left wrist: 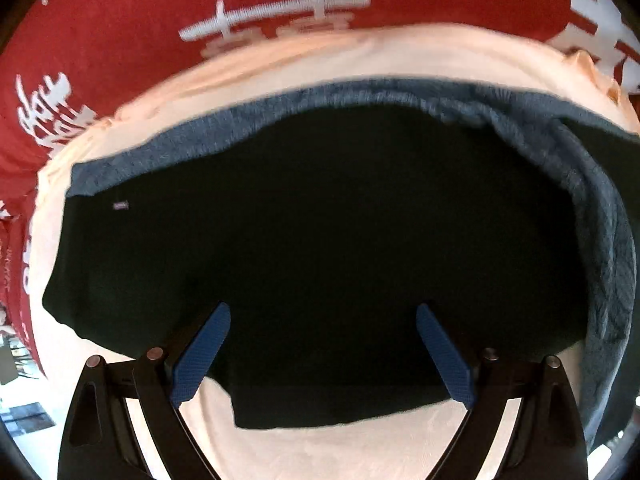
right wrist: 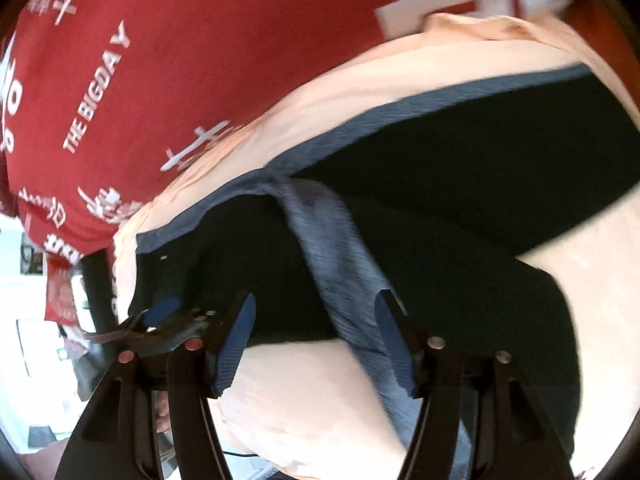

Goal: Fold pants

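Observation:
Dark pants (left wrist: 320,240) with a grey-blue inner lining (left wrist: 592,208) lie on a pale peach cloth (left wrist: 360,60). The lining band runs along the far edge and down the right side. My left gripper (left wrist: 323,312) is open, its blue pads (left wrist: 204,356) spread just above the near part of the pants. In the right wrist view the pants (right wrist: 460,184) lie partly folded, with a grey-blue strip (right wrist: 340,264) running toward me between the fingers. My right gripper (right wrist: 316,300) is open over that strip. The left gripper (right wrist: 164,306) shows at the pants' left edge.
A red cloth with white lettering (left wrist: 160,20) lies beyond the peach cloth and shows in the right wrist view (right wrist: 160,60). The peach cloth's near edge (right wrist: 320,420) drops off toward a bright floor (right wrist: 32,340) at the left.

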`<state>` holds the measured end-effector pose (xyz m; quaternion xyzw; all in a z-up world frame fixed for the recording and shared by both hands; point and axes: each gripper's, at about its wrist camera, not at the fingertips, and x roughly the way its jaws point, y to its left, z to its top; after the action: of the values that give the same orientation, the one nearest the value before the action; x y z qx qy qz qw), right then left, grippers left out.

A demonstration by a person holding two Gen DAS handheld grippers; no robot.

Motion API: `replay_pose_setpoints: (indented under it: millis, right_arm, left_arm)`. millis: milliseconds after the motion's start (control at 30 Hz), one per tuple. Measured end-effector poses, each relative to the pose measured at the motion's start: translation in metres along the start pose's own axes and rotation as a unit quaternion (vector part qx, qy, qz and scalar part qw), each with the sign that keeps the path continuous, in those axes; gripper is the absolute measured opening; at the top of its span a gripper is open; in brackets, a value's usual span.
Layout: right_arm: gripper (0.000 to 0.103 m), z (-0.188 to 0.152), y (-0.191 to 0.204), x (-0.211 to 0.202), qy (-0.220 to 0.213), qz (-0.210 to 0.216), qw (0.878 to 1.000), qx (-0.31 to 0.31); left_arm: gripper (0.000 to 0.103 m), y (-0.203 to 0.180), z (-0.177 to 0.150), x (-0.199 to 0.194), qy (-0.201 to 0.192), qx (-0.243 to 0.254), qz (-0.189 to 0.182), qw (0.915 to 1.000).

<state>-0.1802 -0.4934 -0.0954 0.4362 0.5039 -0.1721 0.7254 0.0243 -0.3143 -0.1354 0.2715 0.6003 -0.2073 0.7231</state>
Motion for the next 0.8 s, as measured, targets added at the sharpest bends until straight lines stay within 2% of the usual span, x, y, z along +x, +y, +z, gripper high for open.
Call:
replay_pose_setpoints:
  millis: [67, 100, 233, 433, 567, 700, 800]
  right_arm:
    - [0.066, -0.008, -0.018, -0.010, -0.003, -0.011, 1.000, 0.014]
    - [0.066, -0.014, -0.028, -0.014, -0.003, -0.018, 0.999, 0.026]
    - [0.066, -0.040, -0.057, -0.028, -0.009, -0.036, 0.997, 0.069]
    - [0.066, -0.104, -0.094, -0.049, -0.016, -0.065, 0.987, 0.147]
    - [0.066, -0.155, -0.118, -0.048, -0.013, -0.081, 0.975, 0.205]
    - [0.066, -0.191, -0.129, -0.037, -0.017, -0.070, 0.970, 0.232]
    - [0.066, -0.202, -0.137, -0.024, -0.021, -0.026, 0.964, 0.265]
  left_arm:
    - [0.096, -0.002, 0.002, 0.000, 0.002, 0.002, 0.000, 1.0000]
    - [0.101, -0.001, 0.002, 0.001, 0.003, -0.001, 0.003, 1.0000]
    - [0.102, 0.007, 0.004, 0.004, 0.013, -0.012, -0.010, 0.9998]
    - [0.102, 0.000, 0.000, 0.000, -0.020, 0.028, 0.004, 0.9994]
    - [0.102, 0.007, 0.001, 0.001, -0.029, 0.040, -0.005, 0.9987]
    - [0.102, 0.006, -0.001, -0.001, -0.024, 0.050, -0.009, 0.9984]
    - [0.102, 0.006, 0.001, 0.000, -0.025, 0.059, -0.007, 0.9979]
